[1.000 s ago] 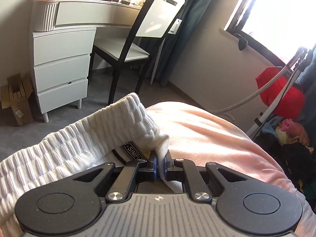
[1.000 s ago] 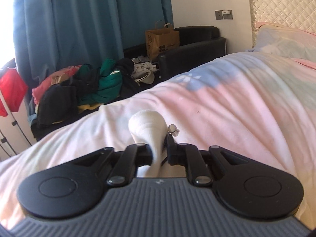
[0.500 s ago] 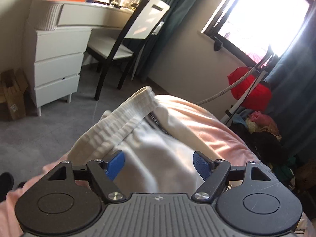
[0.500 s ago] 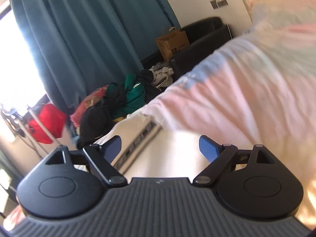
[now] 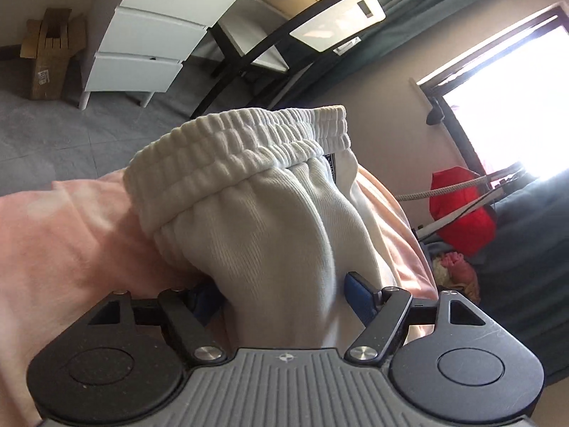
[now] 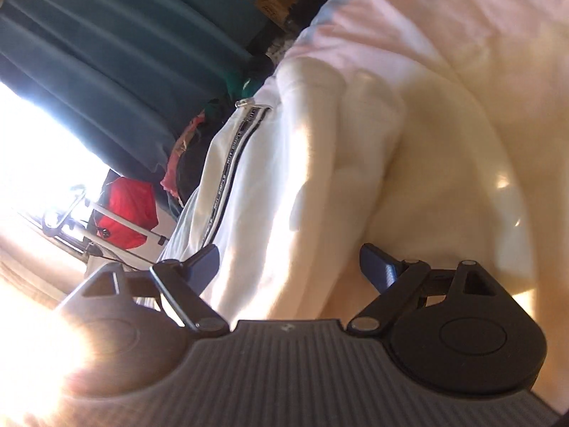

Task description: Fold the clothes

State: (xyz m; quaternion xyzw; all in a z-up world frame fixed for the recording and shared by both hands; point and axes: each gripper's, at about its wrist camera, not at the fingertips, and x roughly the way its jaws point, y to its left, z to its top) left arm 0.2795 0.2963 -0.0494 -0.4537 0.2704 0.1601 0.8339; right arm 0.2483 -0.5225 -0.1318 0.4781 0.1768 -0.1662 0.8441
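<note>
A white ribbed garment [image 5: 270, 213] with an elastic waistband [image 5: 242, 142] lies bunched on the pink bed cover [image 5: 64, 235]. My left gripper [image 5: 281, 299] is open, its blue pads on either side of a fold of the white cloth. In the right wrist view the same white garment [image 6: 291, 163] shows a black lettered side stripe [image 6: 231, 163]. My right gripper [image 6: 288, 267] is open, with the cloth lying between its pads. Both views are tilted.
A white drawer unit [image 5: 149, 35], a black and white chair [image 5: 284, 35] and a cardboard box [image 5: 49, 53] stand on the grey floor. A red bag [image 5: 458, 220] and a pile of clothes [image 6: 188, 149] sit under the window by teal curtains [image 6: 106, 53].
Both grippers were shut on the white garment a second ago and have opened. Both have since tilted and dropped closer to the cloth, which now sits between their open pads.
</note>
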